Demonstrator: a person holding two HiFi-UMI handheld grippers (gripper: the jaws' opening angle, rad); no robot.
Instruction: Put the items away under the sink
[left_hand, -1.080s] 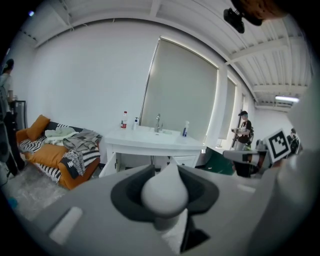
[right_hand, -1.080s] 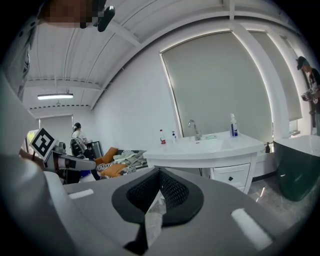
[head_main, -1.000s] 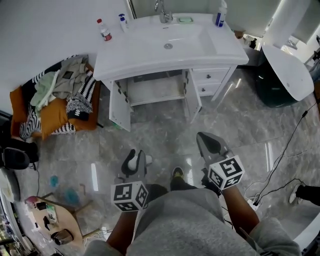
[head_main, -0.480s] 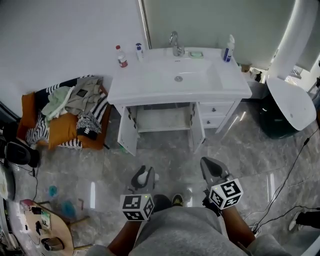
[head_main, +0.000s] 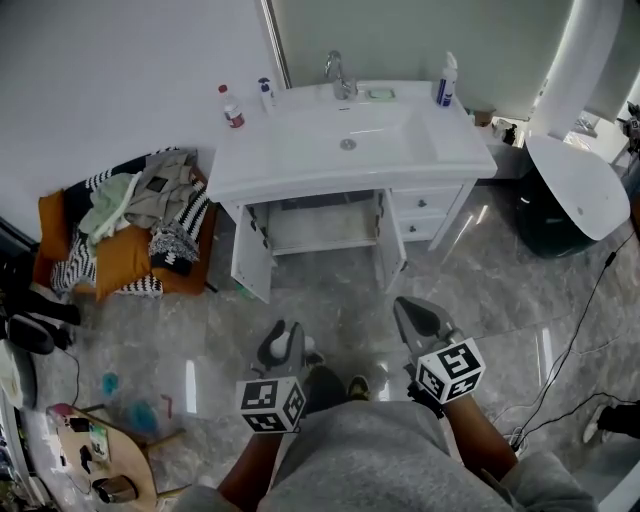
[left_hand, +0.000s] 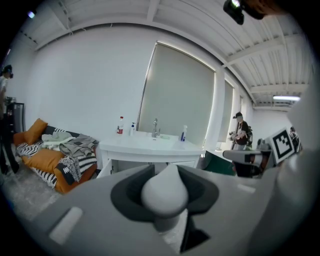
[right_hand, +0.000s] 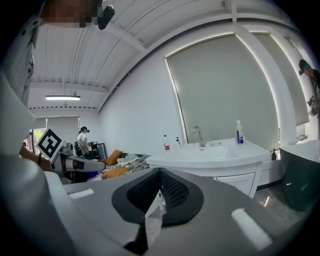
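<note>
White item, rounded on top and narrowing to a neck below, pinched between the dark pads of the left gripper; too close to the lens to name more exactly. Held low over the grey marbled floor, just in front of the person's lap and well apart from the sink. Just to its right, the right gripper, jaws pressed together but for a thin slit, with nothing between them. Both aimed toward the sink ahead, tilted slightly downward. Under the sink, a white cabinet with both doors swung open toward the person, pale inside. On the sink's back left corner, a red-capped bottle and, just beside it, a small pump bottle. At the back middle, the tap; at the back right, a blue-and-white bottle, upright. Left of the cabinet, against the wall, a heap of clothes on orange cushions.
</note>
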